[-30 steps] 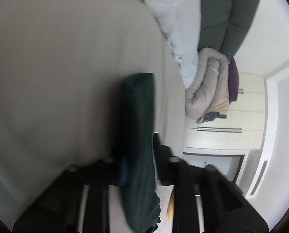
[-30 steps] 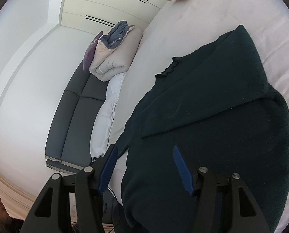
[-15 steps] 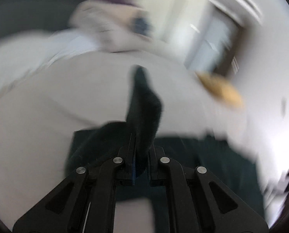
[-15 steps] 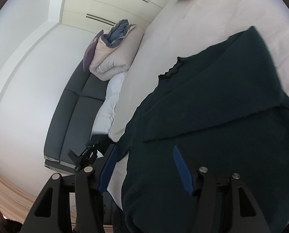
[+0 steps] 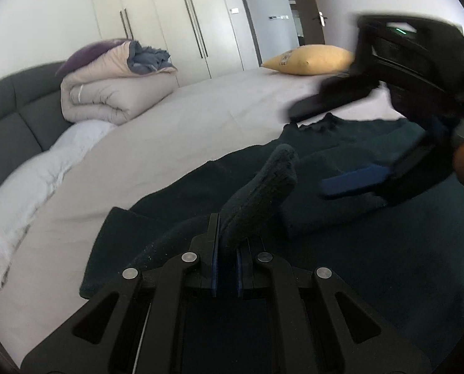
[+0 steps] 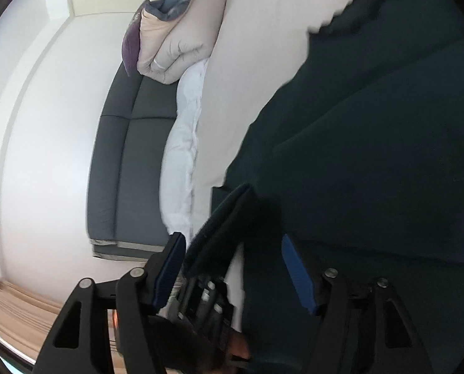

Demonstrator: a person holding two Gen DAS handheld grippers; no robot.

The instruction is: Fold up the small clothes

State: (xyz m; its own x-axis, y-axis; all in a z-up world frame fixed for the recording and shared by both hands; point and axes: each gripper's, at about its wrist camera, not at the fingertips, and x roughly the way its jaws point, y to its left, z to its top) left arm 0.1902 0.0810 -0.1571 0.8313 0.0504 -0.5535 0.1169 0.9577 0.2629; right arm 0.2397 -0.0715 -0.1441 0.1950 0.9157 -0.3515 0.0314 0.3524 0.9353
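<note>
A wide bed [image 5: 200, 118] covered in a smooth pale beige sheet carries everything. A dark green knitted garment [image 5: 372, 249] lies spread across its near side. A rolled beige quilt [image 5: 107, 96] sits at the far left by a rumpled white duvet [image 5: 29, 187], and a yellow pillow [image 5: 310, 60] rests at the far edge.

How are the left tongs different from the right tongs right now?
The left tongs are shut on a fold of the dark green sweater, lifting it off the bed; the right tongs pinch nothing, though the lifted fold sits between them. The left tongs' blue pads sit close together, while the right tongs' pads stand far apart and are opening. Both are black with blue pads.
</note>
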